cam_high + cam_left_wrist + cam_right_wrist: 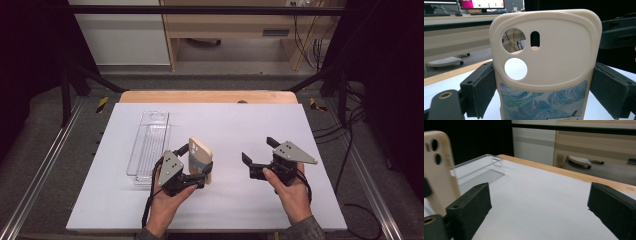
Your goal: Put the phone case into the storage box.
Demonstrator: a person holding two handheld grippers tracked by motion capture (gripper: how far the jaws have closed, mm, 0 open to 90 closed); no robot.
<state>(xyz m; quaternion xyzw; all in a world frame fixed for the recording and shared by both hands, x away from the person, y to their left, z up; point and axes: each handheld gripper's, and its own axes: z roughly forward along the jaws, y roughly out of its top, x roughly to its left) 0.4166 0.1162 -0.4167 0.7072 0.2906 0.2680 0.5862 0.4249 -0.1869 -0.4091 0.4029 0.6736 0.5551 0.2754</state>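
Phone case (200,159), cream-coloured with a blue swirl print on its lower part, was held upright above the white table (225,200), clamped by its two long edges between the jaws of your left gripper (197,172). In the left gripper view both dark pads (484,90) pressed against the case's sides, and the camera cut-outs at the top were see-through (the case looked empty, with no phone inside). Your right gripper (257,152) hovered well apart to the right, its jaws spread wide with nothing between them. A clear plastic tray (149,145) lay flat on the table just to the left of the case, apparently empty.

Judging from this, you had finished the pick-up: the case was lifted and secure. What seemed left was either passing it to your right gripper or setting it down, perhaps into the tray.
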